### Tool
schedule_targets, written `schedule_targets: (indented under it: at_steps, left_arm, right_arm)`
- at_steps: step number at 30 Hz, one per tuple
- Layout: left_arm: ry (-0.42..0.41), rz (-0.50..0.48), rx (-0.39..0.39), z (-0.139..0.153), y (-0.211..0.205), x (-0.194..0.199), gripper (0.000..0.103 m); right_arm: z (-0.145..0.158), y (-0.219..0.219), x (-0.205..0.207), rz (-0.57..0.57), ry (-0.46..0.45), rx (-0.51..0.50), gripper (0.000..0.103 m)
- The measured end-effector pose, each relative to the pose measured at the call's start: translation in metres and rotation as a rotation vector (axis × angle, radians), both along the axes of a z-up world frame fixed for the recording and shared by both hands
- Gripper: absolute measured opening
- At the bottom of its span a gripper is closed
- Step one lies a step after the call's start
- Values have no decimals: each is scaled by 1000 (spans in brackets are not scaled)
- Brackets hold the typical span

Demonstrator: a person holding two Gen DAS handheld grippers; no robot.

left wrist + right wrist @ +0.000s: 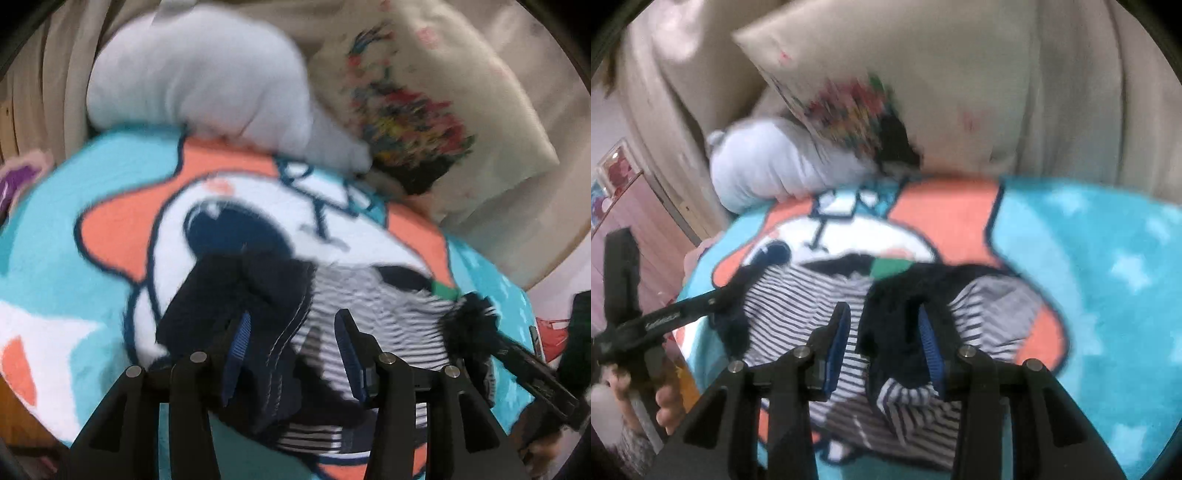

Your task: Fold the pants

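Observation:
The pants (373, 321) are navy-and-white striped with a dark navy waistband. They lie on a turquoise, orange and white cartoon blanket (74, 221). My left gripper (291, 336) is open, with the navy waistband fabric (258, 306) bunched between and over its fingers. In the right wrist view the striped pants (798, 299) spread across the blanket (1089, 258). My right gripper (884, 328) is open, with navy fabric (897, 321) draped between its fingers. The right gripper's body (517, 354) shows at the right of the left wrist view. Both views are motion-blurred.
A pale blue pillow (199, 74) and a cream cushion with a colourful print (424, 103) lie at the blanket's far edge, against a beige headboard (1071, 92). The left gripper's body and a hand (635, 325) are at the left of the right wrist view.

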State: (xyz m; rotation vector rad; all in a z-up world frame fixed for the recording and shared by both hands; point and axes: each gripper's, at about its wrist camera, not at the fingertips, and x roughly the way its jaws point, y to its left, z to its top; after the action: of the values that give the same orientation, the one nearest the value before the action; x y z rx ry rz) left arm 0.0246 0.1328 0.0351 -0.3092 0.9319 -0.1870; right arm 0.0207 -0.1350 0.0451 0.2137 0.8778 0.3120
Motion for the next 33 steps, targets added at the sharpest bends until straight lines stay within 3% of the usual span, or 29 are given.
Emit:
schedule_targets:
  at_steps: [2,4,5,7,10,13,17,22,28,31,33]
  left_arm:
    - [11,-25,11,-8,-2,1,50]
    - [-9,-59,45,-4,-6,-3,50]
    - [-19,-66,23,0,-3,-4,50]
    - [-41,-56,-73,9,15,-8,50]
    - [-53,17,-139,16,44,-10,51]
    - [-61,168,-102,14,74,-14,53]
    - [-30,250,-145,2,108,-23,53]
    - [-5,282,-161,-9,137,-33,53]
    - [-40,275,-197,-13,156,-41,53]
    - [-59,249,-210,-11,154,-40,53]
    - [-74,234,-194,-9,152,-41,53]
  right_arm:
    - [-29,3,11,-3,114,-12,38]
    - [-23,6,9,-11,81,-43,37]
    - [-18,9,9,-8,102,-61,37]
    - [2,14,1,-12,58,-54,38]
    - [29,35,-10,40,5,-89,51]
    - [37,68,0,120,20,-89,53]
    - [25,123,26,222,90,-101,53]
    - [11,189,42,267,123,-294,53]
    - [8,147,34,182,131,-217,53]
    - [20,117,21,89,76,-269,53]
    - [22,95,17,-3,58,-364,53]
